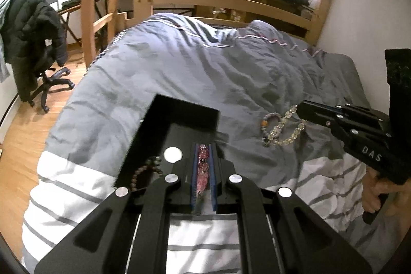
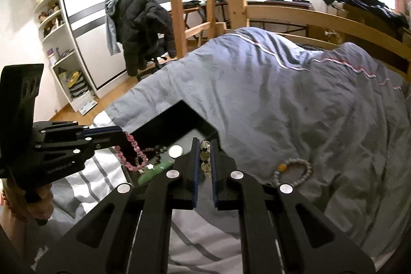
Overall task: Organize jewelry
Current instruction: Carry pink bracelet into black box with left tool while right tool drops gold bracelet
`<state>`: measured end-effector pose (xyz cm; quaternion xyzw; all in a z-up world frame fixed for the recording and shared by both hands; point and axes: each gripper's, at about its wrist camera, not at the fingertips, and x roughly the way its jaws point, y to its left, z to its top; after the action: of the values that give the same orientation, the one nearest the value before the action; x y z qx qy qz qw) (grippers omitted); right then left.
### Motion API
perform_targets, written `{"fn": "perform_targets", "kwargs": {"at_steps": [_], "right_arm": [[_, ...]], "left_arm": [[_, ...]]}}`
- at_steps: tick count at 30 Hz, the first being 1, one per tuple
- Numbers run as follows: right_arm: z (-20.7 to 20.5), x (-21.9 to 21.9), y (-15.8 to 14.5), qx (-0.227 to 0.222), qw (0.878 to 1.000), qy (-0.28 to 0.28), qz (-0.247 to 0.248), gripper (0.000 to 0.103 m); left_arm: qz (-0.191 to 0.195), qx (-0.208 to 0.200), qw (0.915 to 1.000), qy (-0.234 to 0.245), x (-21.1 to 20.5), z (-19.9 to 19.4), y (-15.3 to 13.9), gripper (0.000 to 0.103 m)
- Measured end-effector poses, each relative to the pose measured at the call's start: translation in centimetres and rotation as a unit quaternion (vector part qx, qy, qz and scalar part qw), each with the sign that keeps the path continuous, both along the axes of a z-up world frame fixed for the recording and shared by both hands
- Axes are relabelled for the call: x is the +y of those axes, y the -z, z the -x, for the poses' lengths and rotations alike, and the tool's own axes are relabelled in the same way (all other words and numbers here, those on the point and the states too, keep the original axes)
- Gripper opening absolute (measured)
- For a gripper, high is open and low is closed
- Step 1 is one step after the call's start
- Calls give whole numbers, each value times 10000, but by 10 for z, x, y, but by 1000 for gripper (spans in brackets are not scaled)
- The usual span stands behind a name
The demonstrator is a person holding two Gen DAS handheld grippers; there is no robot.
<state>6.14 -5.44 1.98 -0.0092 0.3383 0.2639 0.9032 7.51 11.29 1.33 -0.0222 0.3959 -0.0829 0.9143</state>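
Over a bed's rumpled grey quilt (image 1: 205,68), the left gripper (image 1: 204,171) is clamped on a pink faceted-bead bracelet (image 2: 133,153), which dangles above an open black rectangular jewelry box (image 2: 169,120). The right gripper (image 2: 205,158) pinches a clear crystal-bead bracelet (image 1: 285,130) near the box's edge. A pale grey bead bracelet with an amber bead (image 2: 292,171) lies on the quilt beside the box.

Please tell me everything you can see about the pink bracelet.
The pink bracelet is a closed loop of faceted, translucent pink beads that look like glass or crystal. The left gripper is shut on its top, and the loop hangs down over the open black box. In the left wrist view its beads fill the gap between the pads.
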Motion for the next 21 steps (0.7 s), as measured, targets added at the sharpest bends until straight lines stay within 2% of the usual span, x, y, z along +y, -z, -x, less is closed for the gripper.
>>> {"fn": "perform_targets", "kwargs": {"at_steps": [6, 12, 21], "right_arm": [[-10, 40, -3, -26, 9996, -264, 78, 9], [-21, 74, 2, 23, 9990, -443, 71, 9], [-32, 97, 21, 202, 9979, -608, 114, 9]], "left_arm": [[-45, 21, 9996, -290, 22, -7, 6, 8], [75, 153, 9988, -454, 39, -16, 18, 8], [143, 295, 9978, -579, 47, -28, 29, 8]]}}
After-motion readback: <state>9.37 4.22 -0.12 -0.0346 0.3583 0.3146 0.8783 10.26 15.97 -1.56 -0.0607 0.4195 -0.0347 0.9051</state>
